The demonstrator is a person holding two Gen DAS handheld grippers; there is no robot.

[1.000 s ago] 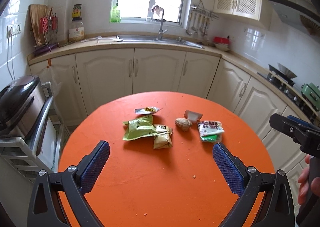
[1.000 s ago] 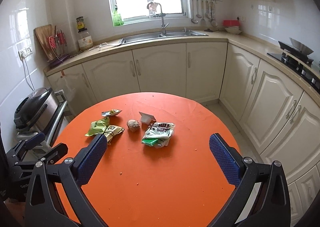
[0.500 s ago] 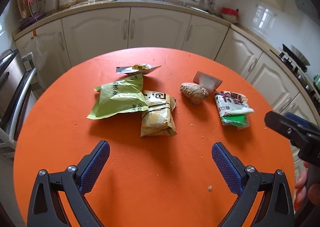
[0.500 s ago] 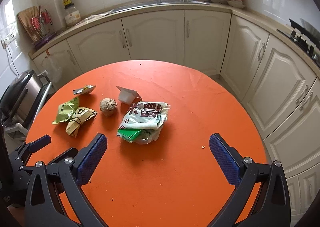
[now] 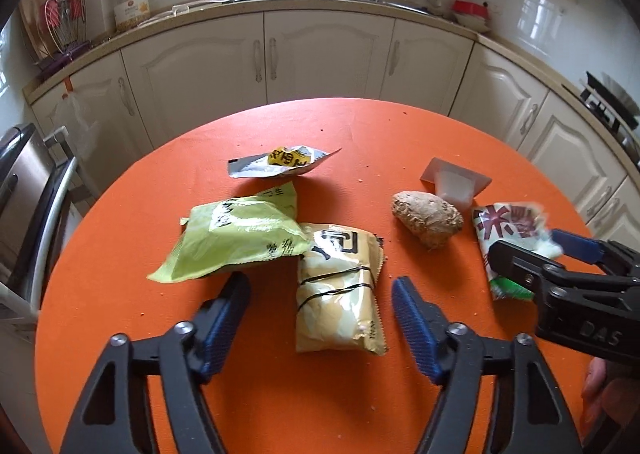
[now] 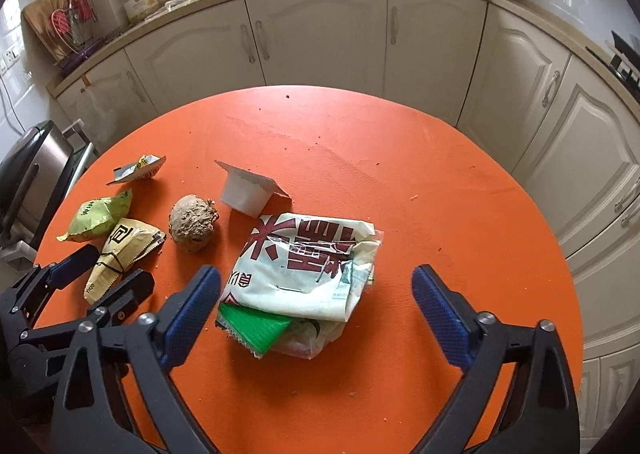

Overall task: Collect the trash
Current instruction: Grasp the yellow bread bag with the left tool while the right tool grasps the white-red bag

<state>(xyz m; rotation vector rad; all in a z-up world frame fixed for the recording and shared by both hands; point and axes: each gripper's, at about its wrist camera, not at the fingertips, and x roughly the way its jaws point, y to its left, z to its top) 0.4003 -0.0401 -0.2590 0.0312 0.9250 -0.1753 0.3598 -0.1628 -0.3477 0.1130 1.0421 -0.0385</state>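
- The left claw (image 5: 320,310) hung over the near part of the orange table (image 5: 120,294), its jaws apart and just closing in, with the near end of the tan packet (image 5: 340,294) between them; the pads did not press on it.
- The tan packet lay flat, its long axis running from the claw away toward the cabinets (image 5: 320,54), a black band across its middle.
- The right claw (image 6: 316,306) stood with jaws apart, also just closing in, astride the white printed bag (image 6: 308,266), which lay flat with a green packet (image 6: 256,328) sticking out at its near end.
- The green bag (image 5: 236,238) lay just left of the tan packet, its right edge overlapping the packet's far corner, its long axis across the table.
- A brown lump (image 5: 428,220) sat between the tan packet and the white bag.
- Farther off lay a small white cup (image 6: 244,194) on its side and a torn silver wrapper (image 5: 284,164).
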